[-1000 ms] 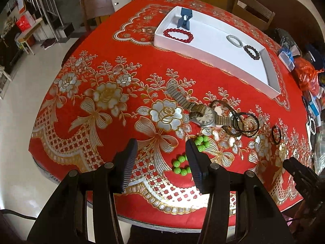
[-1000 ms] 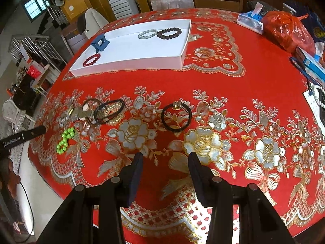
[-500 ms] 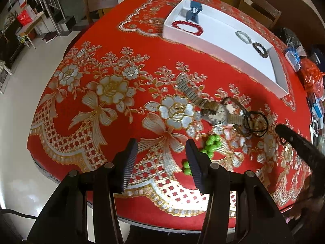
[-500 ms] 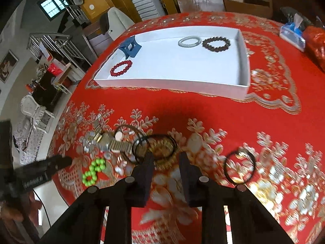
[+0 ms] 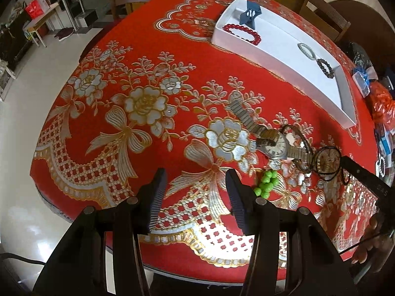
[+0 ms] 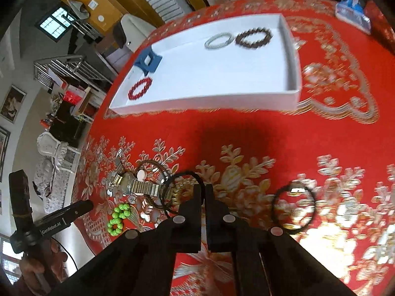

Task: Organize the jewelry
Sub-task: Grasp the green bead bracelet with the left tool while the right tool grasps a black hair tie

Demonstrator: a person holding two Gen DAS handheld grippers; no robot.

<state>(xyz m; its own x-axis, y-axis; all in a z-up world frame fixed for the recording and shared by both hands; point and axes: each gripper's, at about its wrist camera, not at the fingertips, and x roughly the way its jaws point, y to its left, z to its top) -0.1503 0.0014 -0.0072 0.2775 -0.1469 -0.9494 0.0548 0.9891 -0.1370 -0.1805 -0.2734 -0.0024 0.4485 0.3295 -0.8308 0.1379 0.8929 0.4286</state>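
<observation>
We are pinching the black ring (image 6: 184, 192) in the right tongs (image 6: 204, 190); it overlaps the watch (image 6: 138, 185), so lifting may drag that along. Left tongs (image 5: 195, 182) are hanging spread, empty.

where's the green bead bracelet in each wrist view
Left wrist view: green bead bracelet sits lower right of centre, just right of the left gripper's right finger.
Right wrist view: it lies at lower left, left of the right gripper.
Shared landmark: the watch, just beyond the beads in both.
</observation>
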